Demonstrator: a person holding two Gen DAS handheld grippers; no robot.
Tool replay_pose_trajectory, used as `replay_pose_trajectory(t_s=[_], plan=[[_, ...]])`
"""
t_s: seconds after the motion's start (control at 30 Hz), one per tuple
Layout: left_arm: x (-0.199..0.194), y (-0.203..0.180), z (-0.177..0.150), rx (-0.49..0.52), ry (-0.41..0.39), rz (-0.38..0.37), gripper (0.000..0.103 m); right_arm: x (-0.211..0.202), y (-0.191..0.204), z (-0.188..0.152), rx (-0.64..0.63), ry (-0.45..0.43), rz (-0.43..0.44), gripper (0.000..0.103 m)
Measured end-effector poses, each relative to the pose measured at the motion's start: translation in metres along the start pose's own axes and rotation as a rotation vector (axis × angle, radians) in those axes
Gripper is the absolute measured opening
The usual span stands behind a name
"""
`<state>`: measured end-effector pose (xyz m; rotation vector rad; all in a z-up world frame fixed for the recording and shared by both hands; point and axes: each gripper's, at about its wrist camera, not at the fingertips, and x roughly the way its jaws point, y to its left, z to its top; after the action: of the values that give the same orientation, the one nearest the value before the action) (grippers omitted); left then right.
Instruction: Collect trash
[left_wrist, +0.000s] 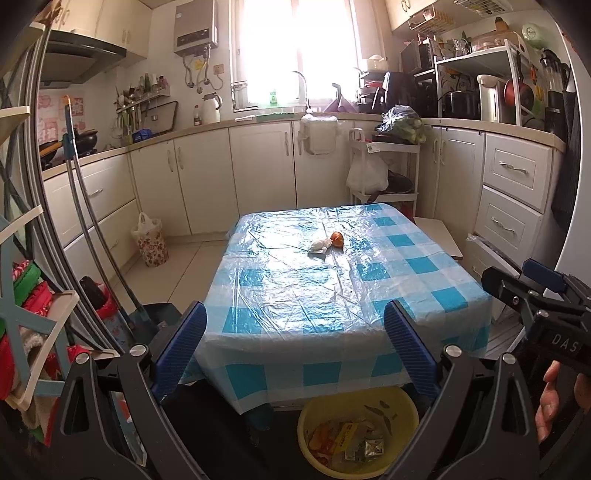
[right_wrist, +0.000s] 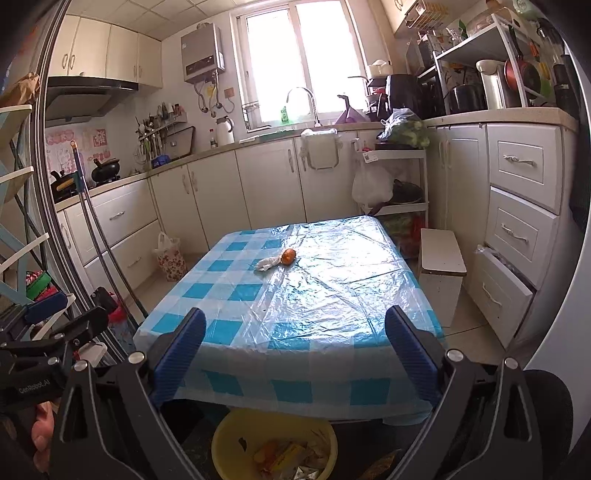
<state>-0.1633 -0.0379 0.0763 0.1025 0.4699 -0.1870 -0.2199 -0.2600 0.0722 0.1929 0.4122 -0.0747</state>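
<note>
progress: well along, I judge | done: yellow basin on floor at table's near edge holds wrappers and scraps | left: crumpled white wad touching orange-brown scrap, mid-table | left gripper jaws wide apart, empty | right gripper jaws wide apart, empty

Left gripper and right gripper are hovering side by side before the table's near edge, jaws spread wide, gripping nothing.

Checked-cloth table: crumpled tissue, orange peel.
</note>
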Motion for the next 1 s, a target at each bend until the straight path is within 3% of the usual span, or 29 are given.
replay_pose_trajectory(t_s=[0.67, 0.93, 1.0], plan=[[0.115, 0.041, 0.024, -0.040, 0.117, -0.021, 0.094, 0.154, 0.011, 0.053, -0.039, 0.222, 0.126, 0.093], [0.153, 0.041, 0.024, -0.040, 0.165, -0.047, 0.094, 0.229, 0.008, 0.077, -0.021, 0.315, 0.145, 0.072], [0.164, 0.040, 0.026, -0.037, 0.172, -0.047, 0.094, 0.252, 0.007, 0.081, -0.012, 0.346, 0.145, 0.062]])
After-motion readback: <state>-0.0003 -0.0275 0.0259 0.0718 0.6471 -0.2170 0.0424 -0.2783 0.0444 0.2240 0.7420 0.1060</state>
